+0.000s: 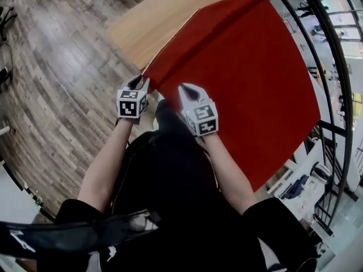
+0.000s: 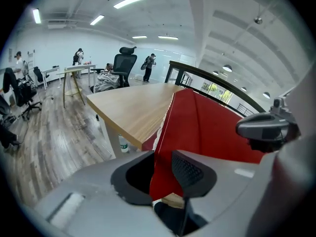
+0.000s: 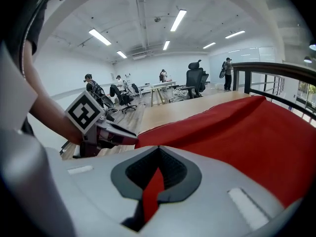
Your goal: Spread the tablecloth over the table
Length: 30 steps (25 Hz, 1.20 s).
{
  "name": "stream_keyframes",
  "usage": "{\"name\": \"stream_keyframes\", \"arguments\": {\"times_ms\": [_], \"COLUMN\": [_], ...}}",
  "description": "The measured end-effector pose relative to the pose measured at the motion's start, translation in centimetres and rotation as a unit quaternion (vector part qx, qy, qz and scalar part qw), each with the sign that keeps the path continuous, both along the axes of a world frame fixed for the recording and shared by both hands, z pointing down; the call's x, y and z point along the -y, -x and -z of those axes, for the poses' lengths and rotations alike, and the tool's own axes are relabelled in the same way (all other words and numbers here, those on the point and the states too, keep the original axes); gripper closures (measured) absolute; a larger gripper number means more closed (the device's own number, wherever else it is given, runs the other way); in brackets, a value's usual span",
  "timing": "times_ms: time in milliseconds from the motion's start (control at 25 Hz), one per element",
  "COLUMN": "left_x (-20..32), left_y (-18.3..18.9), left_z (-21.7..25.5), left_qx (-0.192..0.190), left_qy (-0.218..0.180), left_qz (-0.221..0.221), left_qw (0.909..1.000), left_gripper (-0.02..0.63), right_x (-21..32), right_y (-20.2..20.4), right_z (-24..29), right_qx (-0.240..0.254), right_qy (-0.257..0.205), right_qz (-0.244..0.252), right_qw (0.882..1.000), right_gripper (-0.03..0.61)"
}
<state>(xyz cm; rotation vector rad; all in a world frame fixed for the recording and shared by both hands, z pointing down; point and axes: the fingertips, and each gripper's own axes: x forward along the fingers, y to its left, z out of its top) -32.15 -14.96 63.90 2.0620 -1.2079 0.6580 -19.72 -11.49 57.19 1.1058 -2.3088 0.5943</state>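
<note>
A red tablecloth (image 1: 244, 78) lies over the right part of a light wooden table (image 1: 159, 21), with its near-left corner at the table edge in front of me. My left gripper (image 1: 139, 85) is at that corner. In the left gripper view its jaws (image 2: 163, 168) stand apart, and the cloth's edge (image 2: 163, 147) hangs between them without being pinched. My right gripper (image 1: 190, 92) is just to the right of it, shut on a fold of the tablecloth (image 3: 153, 189). The rest of the cloth (image 3: 237, 127) runs away over the table (image 3: 182, 110).
The table's left part (image 2: 133, 107) is bare wood. A dark railing (image 1: 332, 67) curves along the right side. Wooden floor (image 1: 57, 84) lies to the left. Office chairs (image 2: 123, 65), desks and people stand far back. A bottle (image 2: 123, 144) sits under the table.
</note>
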Motion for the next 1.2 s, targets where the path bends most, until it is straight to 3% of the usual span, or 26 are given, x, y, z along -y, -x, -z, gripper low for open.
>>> {"name": "stream_keyframes", "arguments": {"times_ms": [120,200,320,440,600,840,1080,1200], "left_x": [0.6,0.6,0.8,2.1,6.0,15.0,19.8,21.6], "left_y": [-0.5,-0.8,-0.8,0.7,4.7,10.9,13.6,16.1], "left_z": [0.0,-0.2,0.2,2.6,5.7,6.3,7.8,6.8], "left_qx": [-0.015,-0.018,-0.009,-0.005,0.044,0.129,0.102,0.096], "left_qy": [0.009,0.019,0.03,0.015,-0.038,-0.102,-0.129,-0.109], "left_qz": [0.003,-0.004,-0.03,-0.042,-0.047,-0.061,-0.095,-0.08], "left_qw": [0.9998,0.9996,0.9991,0.999,0.9972,0.9845,0.9819,0.9861], "left_gripper": [0.531,0.592,0.603,0.603,0.603,0.601,0.6,0.598], "right_x": [1.7,2.1,2.5,3.2,4.5,8.0,10.1,11.7], "right_y": [-0.1,-0.6,-1.1,-1.2,-1.0,0.3,0.1,0.1], "right_z": [-0.2,-0.9,-2.6,-3.6,-4.4,-5.5,-6.0,-6.1], "right_qx": [0.014,0.017,0.004,-0.011,-0.045,-0.123,-0.199,-0.216], "right_qy": [0.008,0.018,0.031,0.045,0.059,0.072,0.1,0.112], "right_qz": [0.004,0.005,0.018,0.023,0.007,-0.021,-0.074,-0.104], "right_qw": [1.0,1.0,0.999,0.999,0.997,0.99,0.972,0.964], "right_gripper": [0.572,0.572,0.572,0.572,0.571,0.571,0.569,0.569]}}
